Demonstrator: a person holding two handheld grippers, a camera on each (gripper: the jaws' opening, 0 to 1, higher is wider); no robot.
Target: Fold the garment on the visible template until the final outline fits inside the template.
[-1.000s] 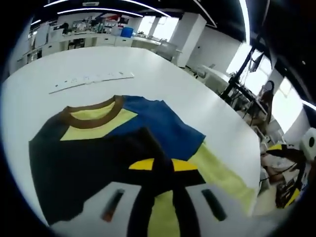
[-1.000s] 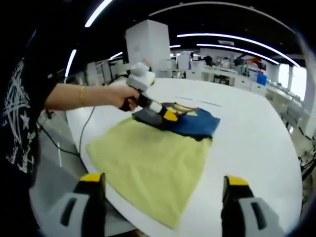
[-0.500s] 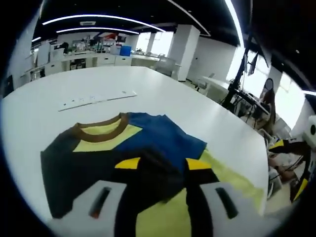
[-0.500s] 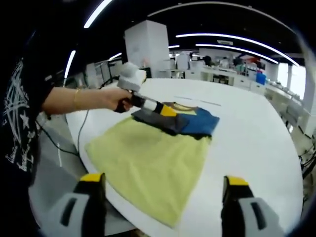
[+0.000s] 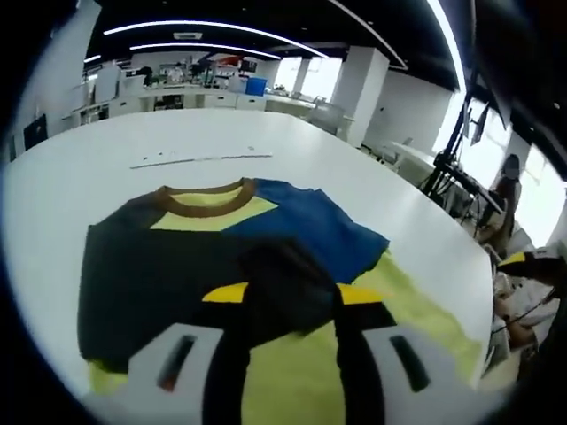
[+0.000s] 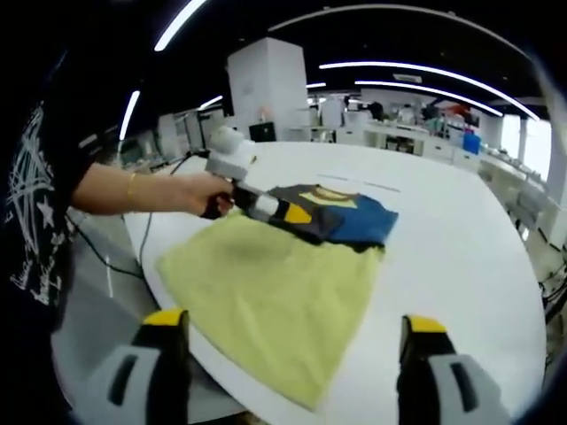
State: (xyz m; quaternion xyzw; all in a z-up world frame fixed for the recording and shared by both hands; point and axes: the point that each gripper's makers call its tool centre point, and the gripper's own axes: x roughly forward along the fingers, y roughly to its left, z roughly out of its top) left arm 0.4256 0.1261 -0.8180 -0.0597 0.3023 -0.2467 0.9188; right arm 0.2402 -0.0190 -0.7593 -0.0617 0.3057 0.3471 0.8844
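A T-shirt with a yellow body [image 6: 266, 283], brown collar [image 5: 204, 192], black side [image 5: 151, 274] and blue sleeve [image 5: 310, 221] lies flat on the white round table [image 6: 461, 257]. A black fold of it [image 5: 283, 283] rests on the shirt between the jaws of my left gripper [image 5: 292, 294], which stand apart, open. In the right gripper view a hand holds that left gripper [image 6: 270, 209] low over the shirt's black corner. My right gripper [image 6: 294, 320] hovers open and holding nothing over the near edge of the table, short of the yellow hem.
A thin pale strip [image 5: 199, 160] lies on the table beyond the collar. The person's arm [image 6: 133, 190] reaches in from the left, with a cable [image 6: 146, 239] hanging beside the table edge. Desks and stands [image 5: 443, 168] ring the room.
My left gripper's jaws have opened and let go of the black fold, which now lies on the shirt. That gripper has drawn back a little. My right gripper has stayed put.
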